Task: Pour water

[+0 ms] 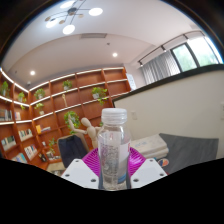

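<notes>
A clear plastic water bottle (114,145) with a white cap stands upright between my fingers, held up off any surface. My gripper (114,163) is shut on the bottle, both magenta pads (94,160) pressing on its sides. The water level reaches high in the bottle. The bottle's base is hidden below the fingers.
Beyond the bottle is a room with wooden wall shelves (45,105) holding plants and books, a chair (72,148), a low seat or table (150,148) behind, a white wall panel (170,110) to the right and windows (180,58) above.
</notes>
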Demonstrator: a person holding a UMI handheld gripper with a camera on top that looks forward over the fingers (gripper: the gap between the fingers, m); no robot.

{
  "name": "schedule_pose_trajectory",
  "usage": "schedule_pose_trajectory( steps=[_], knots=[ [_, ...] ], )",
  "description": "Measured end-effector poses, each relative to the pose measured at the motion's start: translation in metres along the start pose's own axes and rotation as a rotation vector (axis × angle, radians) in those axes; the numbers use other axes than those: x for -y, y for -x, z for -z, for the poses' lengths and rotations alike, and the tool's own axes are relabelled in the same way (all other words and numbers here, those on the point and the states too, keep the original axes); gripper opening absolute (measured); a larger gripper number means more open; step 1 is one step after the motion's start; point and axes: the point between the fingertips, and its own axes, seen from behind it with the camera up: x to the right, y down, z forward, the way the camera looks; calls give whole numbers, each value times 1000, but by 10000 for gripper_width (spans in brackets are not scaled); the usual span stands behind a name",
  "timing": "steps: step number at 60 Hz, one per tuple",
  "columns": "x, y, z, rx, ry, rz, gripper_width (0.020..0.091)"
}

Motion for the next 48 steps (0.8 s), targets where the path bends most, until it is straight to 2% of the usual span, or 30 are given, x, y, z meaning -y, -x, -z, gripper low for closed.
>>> schedule_pose_trajectory(
  steps=[9, 17, 18, 22, 30, 44, 46, 48],
  knots=[
    [-13, -72, -16, -121, -27, 289, 345],
    [-25, -128, -27, -234, 40, 388, 345],
    [-38, -146, -36, -238, 39, 394, 345],
    [-35, -136, -32, -250, 54, 382, 346],
    [-56, -164, -54, -257, 64, 337, 347],
    [-96, -173, -69, -213, 107, 287, 361],
    [-92, -172, -71, -207, 71, 286, 358],
    [-93, -170, -72, -204, 67, 272, 370]
  ],
)
